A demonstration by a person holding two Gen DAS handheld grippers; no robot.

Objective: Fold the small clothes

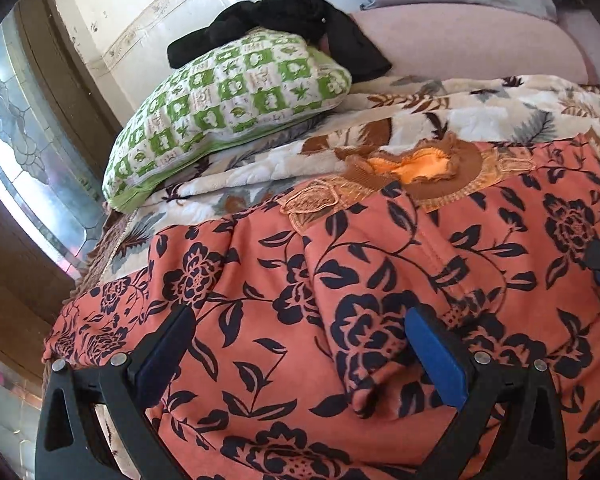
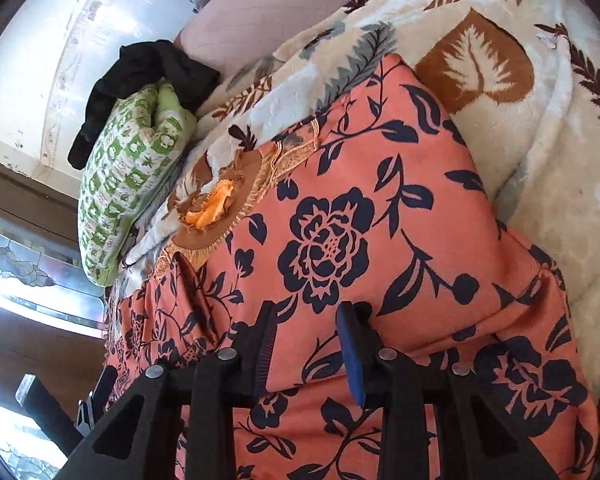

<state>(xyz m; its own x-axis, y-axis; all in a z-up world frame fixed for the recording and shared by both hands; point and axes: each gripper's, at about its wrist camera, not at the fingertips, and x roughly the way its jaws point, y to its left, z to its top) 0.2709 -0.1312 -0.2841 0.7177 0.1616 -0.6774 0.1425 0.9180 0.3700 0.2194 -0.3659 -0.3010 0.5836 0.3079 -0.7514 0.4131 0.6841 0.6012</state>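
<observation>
Fabric fills the left wrist view: the coral floral garment [image 1: 340, 300] lies spread on the leaf-print blanket [image 1: 440, 116], left gripper [image 1: 296, 332] spread wide over a ridge of cloth; in the right wrist view the right gripper [image 2: 306, 334] stands partly parted, clamping nothing; best to pinch one edge layer only, then lift evenly.

Home bedroom: bed w/ leaf-print blanket [image 1: 480, 108], green-checked pillow [image 1: 228, 108], pink headboard [image 1: 460, 40], patterned-glass window [image 1: 16, 132] beside it.
</observation>
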